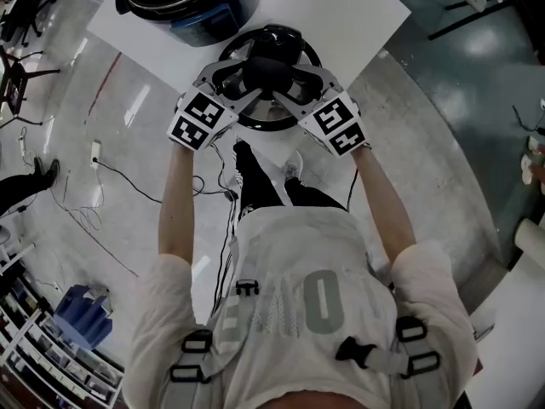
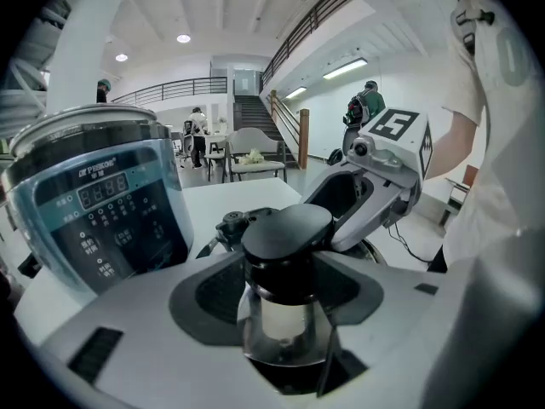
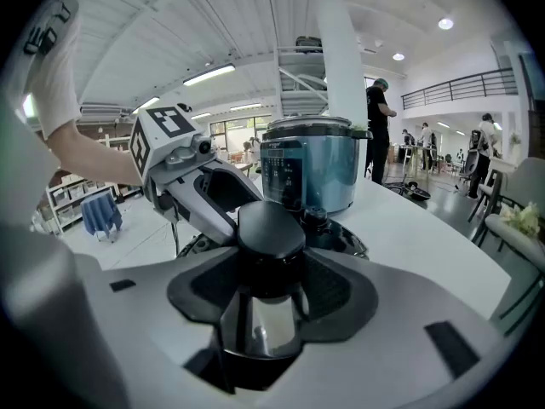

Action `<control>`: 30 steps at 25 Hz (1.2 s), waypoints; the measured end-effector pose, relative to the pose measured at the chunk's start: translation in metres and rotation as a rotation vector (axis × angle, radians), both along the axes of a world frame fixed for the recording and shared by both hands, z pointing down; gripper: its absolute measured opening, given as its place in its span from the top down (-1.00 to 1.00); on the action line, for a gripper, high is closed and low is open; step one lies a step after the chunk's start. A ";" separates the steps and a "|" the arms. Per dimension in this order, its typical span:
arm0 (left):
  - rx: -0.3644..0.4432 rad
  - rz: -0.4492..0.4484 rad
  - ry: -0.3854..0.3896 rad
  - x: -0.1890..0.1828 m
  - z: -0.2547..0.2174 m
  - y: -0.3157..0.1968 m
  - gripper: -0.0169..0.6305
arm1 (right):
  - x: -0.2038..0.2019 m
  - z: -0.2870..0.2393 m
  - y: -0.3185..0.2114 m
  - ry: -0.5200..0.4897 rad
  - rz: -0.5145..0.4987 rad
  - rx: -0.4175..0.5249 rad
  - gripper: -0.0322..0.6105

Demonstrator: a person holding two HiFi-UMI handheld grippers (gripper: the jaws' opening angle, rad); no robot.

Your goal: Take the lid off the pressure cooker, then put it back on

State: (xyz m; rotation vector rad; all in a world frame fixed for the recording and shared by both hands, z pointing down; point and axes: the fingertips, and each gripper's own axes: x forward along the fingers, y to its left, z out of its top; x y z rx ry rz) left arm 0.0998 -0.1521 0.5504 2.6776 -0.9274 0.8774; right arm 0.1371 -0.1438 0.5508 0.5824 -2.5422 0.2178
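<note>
Head view first: the pressure cooker base (image 1: 192, 2) stands open on a flat white surface (image 1: 341, 15), with a round dark bowl and a glossy blue shell. The lid (image 1: 274, 39) is off. It lies flat on the same surface just in front of the base, near the edge closest to the person. It's a round disc with a black rim, knob (image 1: 266, 71) side up. The left hand-held gripper (image 1: 247, 79) and right hand-held gripper (image 1: 294, 82) come in from either side and meet at that knob.

Left gripper view: smooth matte black knob cap on a shiny metal stem, standing straight up. The pale grey plastic jaws have dark pads pinching it from both sides. The base sits to the left, with a blue front panel with a digit display.

Right gripper view: same deal, with the jaws clamped on the knob's neck. The cap looks like a rounded square from here. A small black valve (image 3: 315, 218) sits on the lid's far side, towards the base.
</note>
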 end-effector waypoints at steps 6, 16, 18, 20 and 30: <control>0.038 -0.025 0.025 0.007 -0.030 0.009 0.19 | 0.009 -0.034 0.008 -0.039 0.000 0.035 0.20; 0.209 -0.019 0.018 0.021 -0.128 0.007 0.19 | 0.021 -0.126 0.004 -0.101 -0.021 0.203 0.20; 0.234 -0.015 0.030 0.019 -0.144 0.008 0.19 | 0.020 -0.141 0.005 -0.111 -0.032 0.220 0.18; 0.261 -0.019 0.046 0.017 -0.172 0.004 0.19 | 0.019 -0.168 0.000 -0.122 -0.044 0.235 0.19; 0.368 -0.039 0.021 -0.031 -0.254 -0.053 0.19 | -0.030 -0.249 -0.058 -0.132 -0.067 0.360 0.18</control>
